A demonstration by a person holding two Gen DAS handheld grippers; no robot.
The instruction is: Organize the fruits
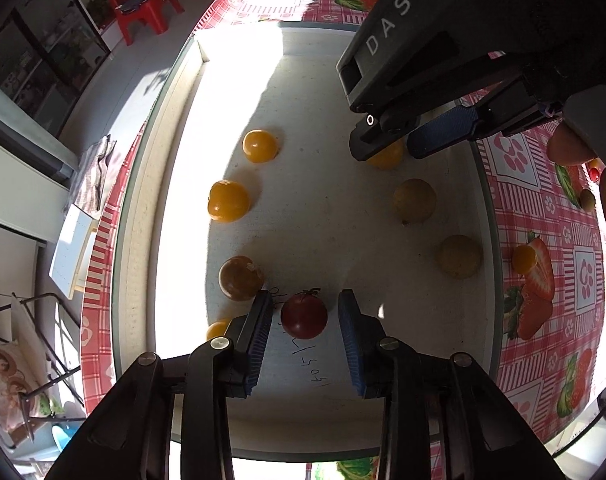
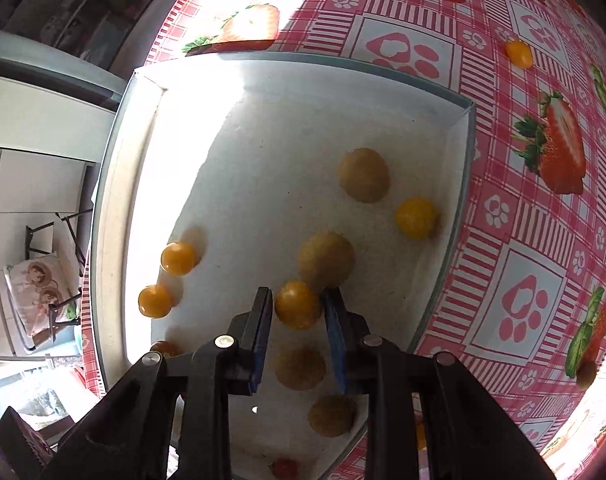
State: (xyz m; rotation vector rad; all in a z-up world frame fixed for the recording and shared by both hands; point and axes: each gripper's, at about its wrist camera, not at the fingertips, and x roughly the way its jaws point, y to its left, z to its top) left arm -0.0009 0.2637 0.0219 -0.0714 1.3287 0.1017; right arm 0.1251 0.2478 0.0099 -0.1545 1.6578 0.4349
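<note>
Blue-padded jaws of the left gripper [image 1: 305,314] are seen standing apart around a red fruit [image 1: 304,317] that rests on the white tray [image 1: 171,128]; clear gaps show on both sides, so it is judged released. Orange fruits [image 1: 228,201] are ranged along the tray's left side and dull yellow fruits [image 1: 414,200] along its right. Further right, the right gripper [image 2: 297,306] is held with its jaws open around a yellow-orange fruit [image 2: 298,305]; contact cannot be told. Placing appears to be the step in hand. Next, a stray fruit [image 2: 519,54] on the strawberry tablecloth [image 2: 543,280] would need fetching.
</note>
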